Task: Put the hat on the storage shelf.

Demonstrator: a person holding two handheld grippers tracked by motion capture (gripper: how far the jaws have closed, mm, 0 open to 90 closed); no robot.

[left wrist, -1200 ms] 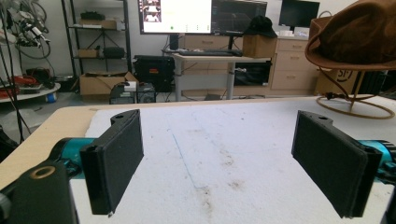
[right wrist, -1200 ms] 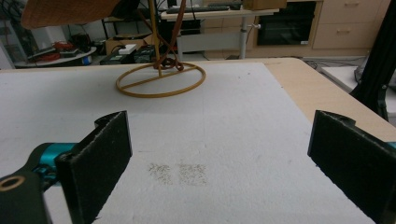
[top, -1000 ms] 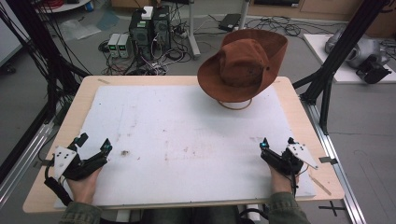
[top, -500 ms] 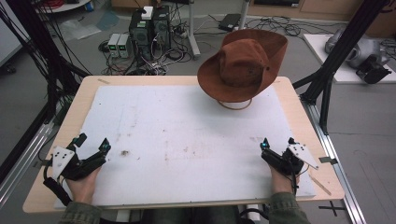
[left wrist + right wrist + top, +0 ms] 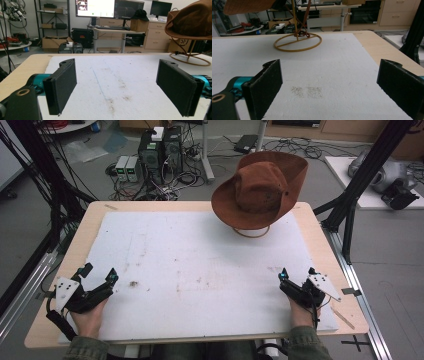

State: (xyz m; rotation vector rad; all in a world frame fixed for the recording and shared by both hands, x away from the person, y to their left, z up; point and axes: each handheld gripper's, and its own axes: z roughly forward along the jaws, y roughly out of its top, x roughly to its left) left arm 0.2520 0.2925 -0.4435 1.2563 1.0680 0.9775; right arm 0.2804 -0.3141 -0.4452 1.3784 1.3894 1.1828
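A brown wide-brimmed hat sits on a wire stand at the back right of the white foam board. The hat appears at the upper right of the left gripper view, and the stand's ring base lies ahead in the right gripper view. My left gripper rests near the front left corner, open, with nothing between its pads. Over at the front right, my right gripper also stands open and empty, its pads wide apart.
The wooden table ends just beyond the board on all sides. Black frame posts rise at both sides. Computers and cables lie on the floor behind. Brown stains mark the board.
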